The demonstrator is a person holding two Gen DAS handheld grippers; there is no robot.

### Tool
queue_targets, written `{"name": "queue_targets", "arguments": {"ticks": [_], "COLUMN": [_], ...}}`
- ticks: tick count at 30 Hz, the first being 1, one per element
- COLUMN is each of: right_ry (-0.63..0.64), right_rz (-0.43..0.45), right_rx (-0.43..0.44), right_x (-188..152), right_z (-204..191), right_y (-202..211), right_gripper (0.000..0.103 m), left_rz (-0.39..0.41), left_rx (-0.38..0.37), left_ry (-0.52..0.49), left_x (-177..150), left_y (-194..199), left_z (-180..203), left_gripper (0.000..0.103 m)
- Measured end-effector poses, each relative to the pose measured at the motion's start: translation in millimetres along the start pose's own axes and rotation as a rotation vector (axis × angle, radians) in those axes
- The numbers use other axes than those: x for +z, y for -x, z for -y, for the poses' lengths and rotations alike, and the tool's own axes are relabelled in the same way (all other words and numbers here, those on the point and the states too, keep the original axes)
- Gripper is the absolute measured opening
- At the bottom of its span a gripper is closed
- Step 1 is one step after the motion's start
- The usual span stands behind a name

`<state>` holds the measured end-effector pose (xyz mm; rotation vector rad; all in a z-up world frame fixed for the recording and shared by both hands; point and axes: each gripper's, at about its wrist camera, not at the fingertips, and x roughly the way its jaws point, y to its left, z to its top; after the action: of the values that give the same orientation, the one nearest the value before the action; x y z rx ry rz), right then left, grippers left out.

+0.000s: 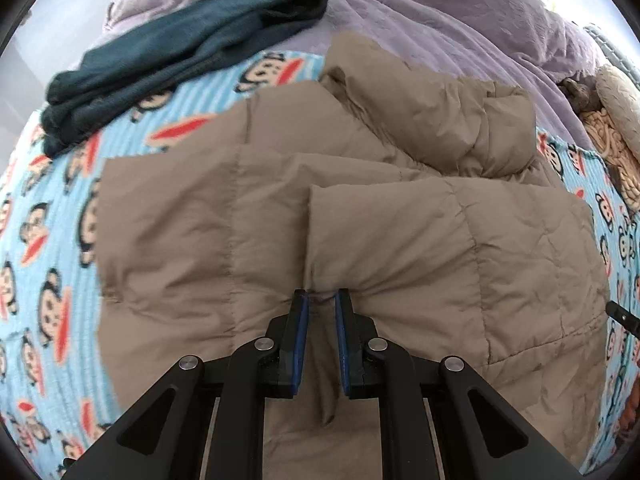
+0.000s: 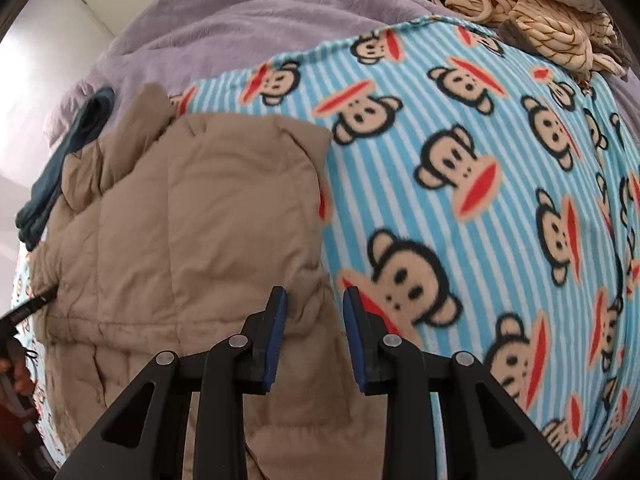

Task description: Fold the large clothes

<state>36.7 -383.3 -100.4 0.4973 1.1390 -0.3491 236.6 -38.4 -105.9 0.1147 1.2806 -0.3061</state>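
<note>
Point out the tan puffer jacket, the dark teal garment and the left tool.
tan puffer jacket (image 1: 400,240): left wrist view, quilted top panel.
dark teal garment (image 1: 180,60): left wrist view, middle of the roll.
left tool (image 1: 321,300): left wrist view, between fingertips.

a monkey-print blanket (image 2: 460,152) over a lilac duvet (image 1: 420,20), with dark teal cloth (image 1: 180,52) nearby.

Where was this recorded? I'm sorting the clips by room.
Probably a bedroom: the tan puffer jacket lies on a monkey-print fleece blanket spread over a rumpled lavender duvet, with a folded dark teal garment beside it.
</note>
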Motion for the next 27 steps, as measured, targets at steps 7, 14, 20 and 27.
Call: {"name": "queue_targets", "arguments": {"ticks": [7,14,20,27], "right_ry": [-0.03,-0.042,-0.025,0.012], "right_rz": [-0.017,-0.061,-0.092,-0.067], "right_rx": [0.034,0.072,0.097,0.128], "right_x": [-12,-34,-61,-84], "right_z": [-1,-12,-22,-35], "right_y": [26,36,46,75], "right_gripper": [0.041,0.055,0.066,0.084], "left_rz": [0.015,0.006,0.026,-0.014], "left_rx": [0.024,0.042,0.074,0.08], "left_ry": [-0.001,0.001,-0.025,-0.019], "left_x": [-9,-33,-65,-99], "left_y": [27,45,66,84], "left_z": [1,7,15,21], "left_gripper": [0.016,0.06,0.102,0.102]}}
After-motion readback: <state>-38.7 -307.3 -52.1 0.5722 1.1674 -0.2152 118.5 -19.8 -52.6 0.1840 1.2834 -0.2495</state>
